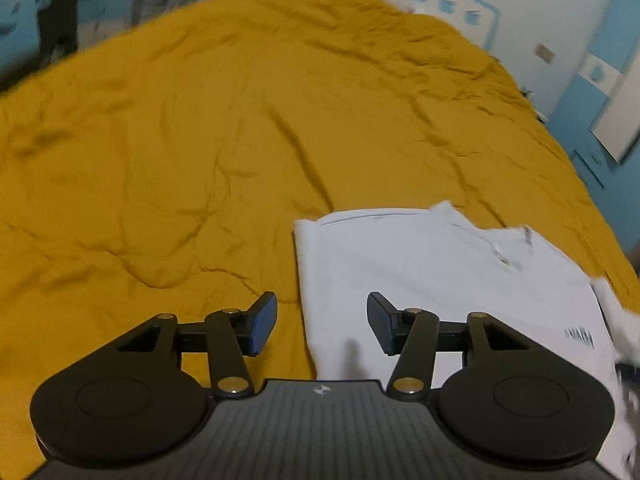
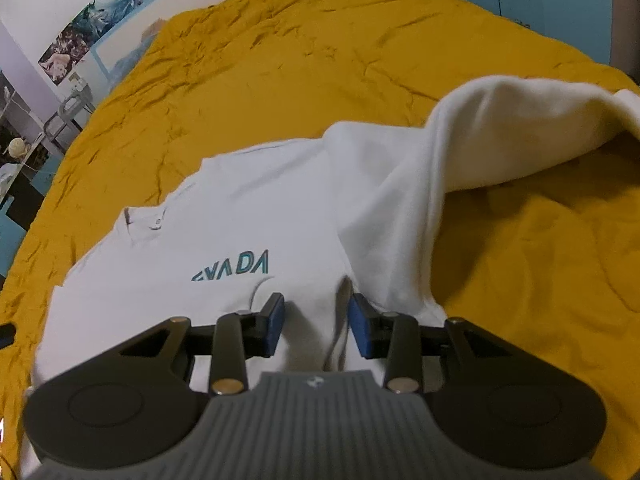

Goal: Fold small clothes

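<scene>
Left hand-held gripper (image 1: pixel 322 324): jaws wide apart, holding nothing, poised over the folded left edge of the white shirt (image 1: pixel 420 280).
Shirt: lies flat on the bed's mustard cover (image 1: pixel 180 140), likely for folding.
Right hand-held gripper (image 2: pixel 316 326): part open, a fabric ridge between its pads, not clamped.
Sleeve (image 2: pixel 500 120): sprawls rightward, unfolded.
</scene>
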A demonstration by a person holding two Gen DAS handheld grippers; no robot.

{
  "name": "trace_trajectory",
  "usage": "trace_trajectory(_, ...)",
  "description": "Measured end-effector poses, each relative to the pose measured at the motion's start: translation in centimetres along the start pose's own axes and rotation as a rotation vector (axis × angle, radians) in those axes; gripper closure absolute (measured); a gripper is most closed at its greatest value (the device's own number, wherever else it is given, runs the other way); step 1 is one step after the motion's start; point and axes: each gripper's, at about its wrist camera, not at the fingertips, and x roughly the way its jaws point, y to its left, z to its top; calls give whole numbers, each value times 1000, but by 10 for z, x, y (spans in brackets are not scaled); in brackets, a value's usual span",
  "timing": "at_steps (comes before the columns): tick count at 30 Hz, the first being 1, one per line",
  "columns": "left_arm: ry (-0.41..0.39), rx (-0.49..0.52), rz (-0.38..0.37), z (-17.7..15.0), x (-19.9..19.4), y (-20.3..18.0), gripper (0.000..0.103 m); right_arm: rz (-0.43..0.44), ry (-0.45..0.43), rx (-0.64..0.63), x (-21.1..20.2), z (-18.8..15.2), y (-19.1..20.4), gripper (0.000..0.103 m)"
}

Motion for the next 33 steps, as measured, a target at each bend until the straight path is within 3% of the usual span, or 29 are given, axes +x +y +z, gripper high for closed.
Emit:
trace_trajectory(3, -1, -74, -12, 5, 32, 7, 42, 4, 2, -20, 9, 1, 4, 87)
trace_trajectory(4, -6, -89, -24, 6, 41, 9, 47, -1, -6, -33, 9, 2, 6, 94)
trace_trajectory(5, -9, -98, -37, 5, 46, 10, 56, -5, -13, -46, 8, 2, 8, 97)
trace_trajectory(7, -23, -120, -46, 4, 54, 14, 91, -3, -25, -73, 5, 2, 9, 100)
trace_trajectory(9, -66, -132, -63, 1, 52, 16, 98, 2, -37, -98, 0, 2, 11, 101)
trace_trajectory(12, -153, -144, -112, -3, 31, 21, 99, 27, -71, -129, -14, 4, 14, 102)
trace_trajectory(17, -223, -157, -102, 0, 13, 30, 99, 46, -166, -163, -34, 23, 18, 102)
trace_trajectory(21, -219, -141, -51, 6, 25, 23, 100, -15, -168, -200, -7, 45, 22, 102)
trace_trajectory(23, -247, -106, 51, 5, 32, 16, 103, -42, -116, -199, 20, 51, 19, 102)
trace_trajectory(25, -228, -111, 78, 10, 36, 18, 103, -79, -84, -194, 42, 51, 16, 101)
trace_trajectory(27, -183, -119, 41, 13, 35, 21, 103, -85, -69, -171, 49, 51, 10, 98)
trace_trajectory(31, -145, -59, 5, 11, 16, 18, 100, -89, -113, -191, 29, 44, 16, 85)
trace_trajectory(33, -101, -23, -28, 7, 2, 13, 98, -61, -121, -218, 14, 38, 20, 85)
